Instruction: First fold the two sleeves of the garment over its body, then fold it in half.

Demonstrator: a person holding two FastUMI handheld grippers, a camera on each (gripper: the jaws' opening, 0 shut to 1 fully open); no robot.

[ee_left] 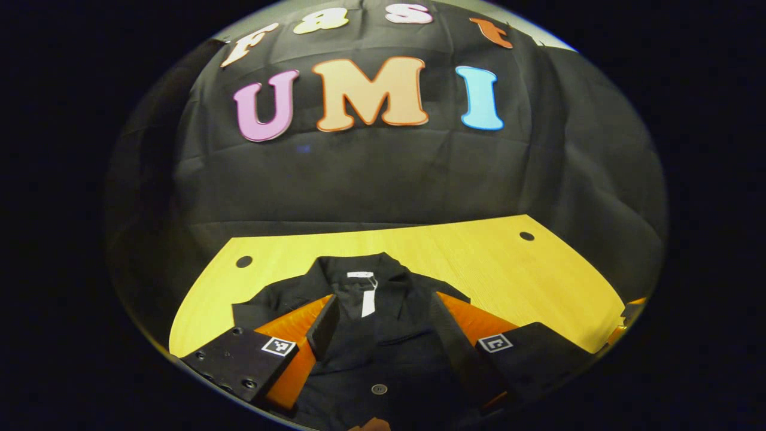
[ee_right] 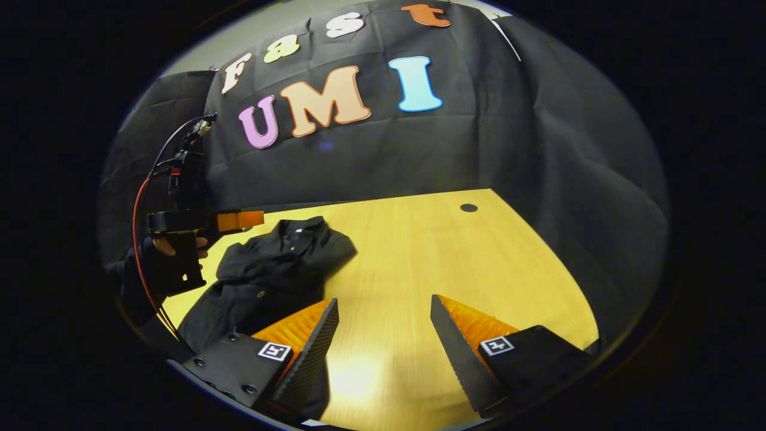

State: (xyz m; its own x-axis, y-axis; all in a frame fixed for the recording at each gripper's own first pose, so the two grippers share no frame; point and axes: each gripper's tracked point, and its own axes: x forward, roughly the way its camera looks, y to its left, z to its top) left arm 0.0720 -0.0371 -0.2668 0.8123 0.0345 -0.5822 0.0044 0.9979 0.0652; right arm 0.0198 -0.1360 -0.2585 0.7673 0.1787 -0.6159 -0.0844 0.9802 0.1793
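**Black shirt on the yellow table**

The black shirt (ee_left: 371, 335) is laid on the yellow table (ee_left: 508, 269), collar away. The left gripper (ee_left: 380, 323) is held wide above it. The right gripper (ee_right: 383, 335) is spread wide over bare table beside it.

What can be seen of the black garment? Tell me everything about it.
The black garment is a collared, buttoned jacket of matte woven-looking cloth, with a white neck label and hanging tag. It lies front up, collar toward the booth wall, on the yellow table, already narrowed, rumpled. The open left gripper hangs over it; contact cannot be told.
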